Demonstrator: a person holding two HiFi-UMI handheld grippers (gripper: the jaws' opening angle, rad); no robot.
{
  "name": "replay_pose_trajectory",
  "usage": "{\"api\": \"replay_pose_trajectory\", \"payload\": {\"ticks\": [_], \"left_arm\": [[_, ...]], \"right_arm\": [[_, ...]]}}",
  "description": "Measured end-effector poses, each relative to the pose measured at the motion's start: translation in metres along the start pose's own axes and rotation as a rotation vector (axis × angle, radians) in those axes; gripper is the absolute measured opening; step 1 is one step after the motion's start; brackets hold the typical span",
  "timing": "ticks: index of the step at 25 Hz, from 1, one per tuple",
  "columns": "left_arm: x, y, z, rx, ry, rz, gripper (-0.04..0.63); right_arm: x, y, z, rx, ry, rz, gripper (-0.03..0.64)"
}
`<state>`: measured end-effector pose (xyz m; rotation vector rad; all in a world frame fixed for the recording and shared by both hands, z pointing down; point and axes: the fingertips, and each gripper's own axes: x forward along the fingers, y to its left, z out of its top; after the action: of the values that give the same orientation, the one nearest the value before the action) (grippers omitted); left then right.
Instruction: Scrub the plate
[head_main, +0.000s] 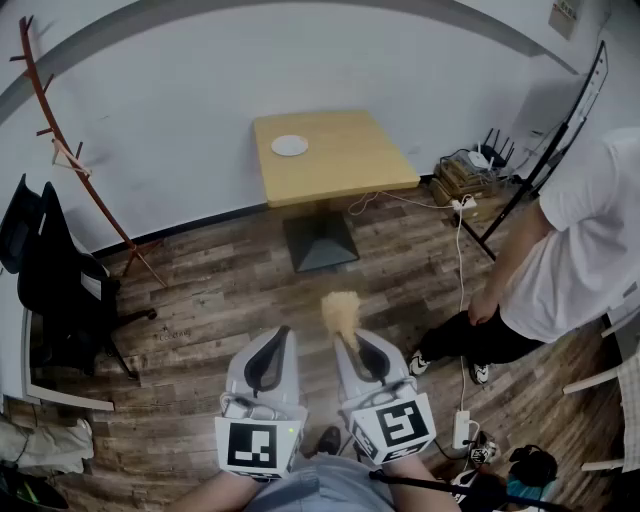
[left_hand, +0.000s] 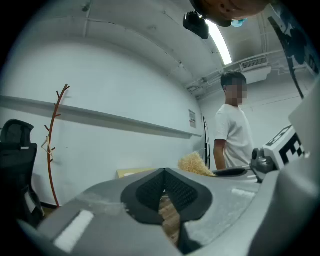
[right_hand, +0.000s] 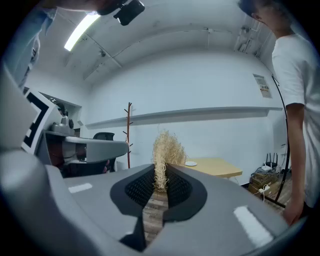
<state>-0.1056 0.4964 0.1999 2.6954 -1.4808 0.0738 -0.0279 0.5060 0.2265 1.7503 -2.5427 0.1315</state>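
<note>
Scrubbing had not yet begun, I judged: my right gripper (head_main: 350, 340) pinched the straw-coloured scrubber (head_main: 340, 312), my left gripper (head_main: 278, 338) was pressed together on nothing, and the plate (head_main: 289, 145) lay on the table (head_main: 350, 165) at twelve o'clock, well apart from both — approach and scrubbing all remained.
</note>
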Motion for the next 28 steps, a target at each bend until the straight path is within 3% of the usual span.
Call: {"api": "replay_pose_trajectory", "payload": {"ticks": [16,28], "left_arm": [[0.021,-0.036,-0.024,0.013,0.050,0.039,0.020],[0.099,0.024,-0.047,-0.026,0.113,0.037,0.021]], "right_arm": [[-0.016,-0.047,-0.011,0.067,-0.037,0.028,0.044],[0.075,-0.071,-0.043,0.139,0.061,0.040,0.045]]}}
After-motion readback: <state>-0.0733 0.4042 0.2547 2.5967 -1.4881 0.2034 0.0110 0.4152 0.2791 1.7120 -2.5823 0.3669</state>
